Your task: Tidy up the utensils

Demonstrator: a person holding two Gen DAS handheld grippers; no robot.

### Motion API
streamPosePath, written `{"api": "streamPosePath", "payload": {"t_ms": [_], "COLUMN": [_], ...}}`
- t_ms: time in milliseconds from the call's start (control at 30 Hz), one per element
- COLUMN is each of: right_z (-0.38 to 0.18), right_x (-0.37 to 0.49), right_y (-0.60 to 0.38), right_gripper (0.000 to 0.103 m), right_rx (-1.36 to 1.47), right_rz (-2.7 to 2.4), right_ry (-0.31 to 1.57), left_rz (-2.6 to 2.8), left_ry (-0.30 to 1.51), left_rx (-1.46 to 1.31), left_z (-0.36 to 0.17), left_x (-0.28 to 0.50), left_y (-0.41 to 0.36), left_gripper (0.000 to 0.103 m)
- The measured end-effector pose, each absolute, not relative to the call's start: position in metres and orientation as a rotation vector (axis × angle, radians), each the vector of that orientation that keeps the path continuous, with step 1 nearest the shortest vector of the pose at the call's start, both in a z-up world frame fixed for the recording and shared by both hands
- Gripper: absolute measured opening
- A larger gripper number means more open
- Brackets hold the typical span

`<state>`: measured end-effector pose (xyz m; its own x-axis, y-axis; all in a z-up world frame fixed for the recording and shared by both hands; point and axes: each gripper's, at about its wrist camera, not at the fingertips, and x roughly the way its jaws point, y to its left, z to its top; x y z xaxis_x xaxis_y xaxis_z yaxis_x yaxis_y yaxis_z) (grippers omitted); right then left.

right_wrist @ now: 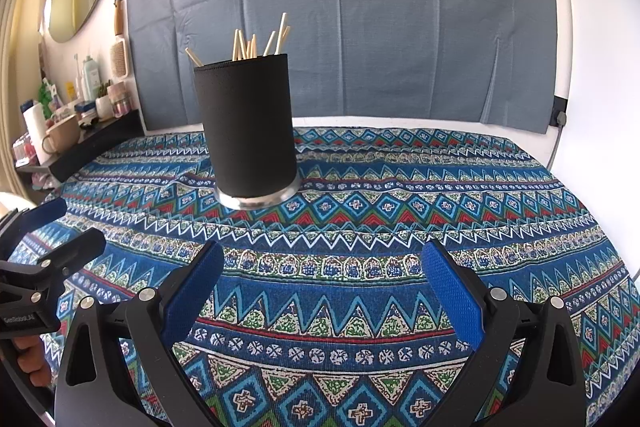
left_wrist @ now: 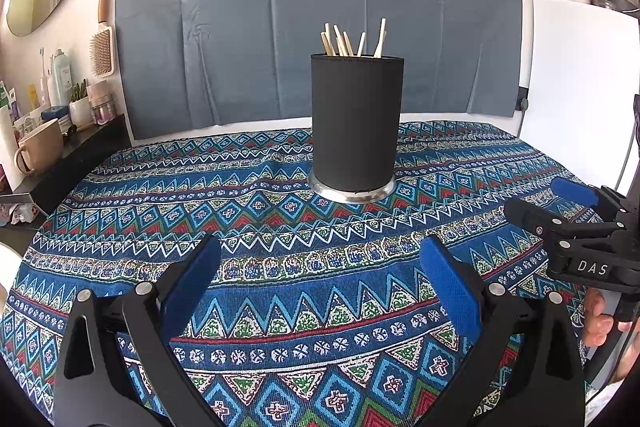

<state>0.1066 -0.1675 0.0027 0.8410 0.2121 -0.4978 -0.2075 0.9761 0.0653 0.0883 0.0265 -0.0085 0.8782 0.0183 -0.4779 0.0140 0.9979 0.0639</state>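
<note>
— Where do the utensils stand?

— In the black holder (left_wrist: 355, 123), upright on the patterned tablecloth (left_wrist: 280, 267), resting on its silver base ring. The wooden chopsticks (left_wrist: 352, 41) poke out of the holder's top, leaning in different directions (I cannot count them exactly).

— And the grippers, measured against the holder?

— The left gripper (left_wrist: 320, 259) hovers over the cloth on the near side of the holder, well apart from it, its blue-padded fingers (left_wrist: 188, 291) spread wide with nothing between them. The right gripper (right_wrist: 322, 261) is also nearer than the holder and off to its right, jaws equally wide and empty. In the left wrist view it (left_wrist: 560, 203) appears at the right edge, a hand (left_wrist: 600, 319) on its handle.

— Anything behind the holder?

— A grey cloth backdrop (left_wrist: 320, 7) hangs on the wall; left of the holder a shelf holds a beige mug (left_wrist: 40, 151).
</note>
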Motion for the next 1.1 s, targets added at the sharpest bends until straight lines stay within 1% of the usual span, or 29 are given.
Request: {"api": "streamPosePath", "payload": {"t_ms": [1100], "right_z": [0.0032], "right_x": [0.1056], "right_y": [-0.1683], "right_gripper": [0.095], "right_rx": [0.010], "right_rz": [0.214], "right_ry": [0.523], "left_rz": [0.014], "left_ry": [0.512], "left_rx": [0.048], "left_z": [-0.0097], "left_x": [0.0912], "left_y": [0.0314], "left_gripper": [0.097]}}
